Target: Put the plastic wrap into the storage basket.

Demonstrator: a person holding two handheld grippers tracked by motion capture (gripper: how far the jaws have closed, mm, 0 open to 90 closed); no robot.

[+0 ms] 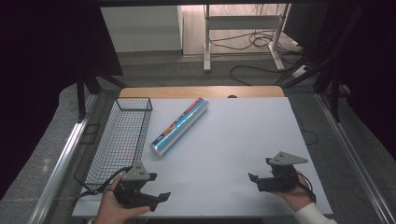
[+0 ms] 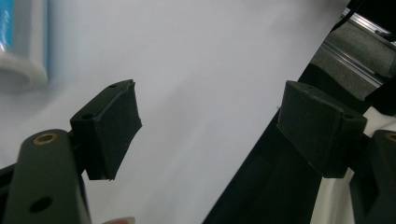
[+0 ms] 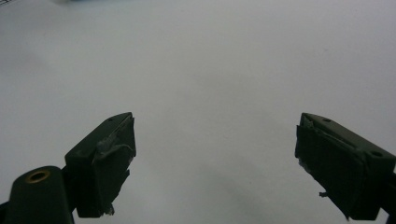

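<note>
A long roll [image 1: 180, 127] in blue and silver wrapping lies diagonally on the white table [image 1: 233, 140], just right of a black wire basket [image 1: 122, 137]. My left gripper [image 1: 159, 185] rests at the table's near left corner, held by a hand, with its jaws open and pointing right. Nothing is between them in the left gripper view [image 2: 210, 121], where one end of the roll [image 2: 21, 42] shows at the top left. My right gripper [image 1: 260, 169] sits near the front right, jaws open and pointing left, with only bare table between them [image 3: 215, 140].
The basket stands empty along the table's left side. A wooden strip [image 1: 201, 91] runs behind the white sheet. Beyond the table are a desk frame [image 1: 243, 32] and floor cables. Metal rails [image 1: 60, 163] flank both sides.
</note>
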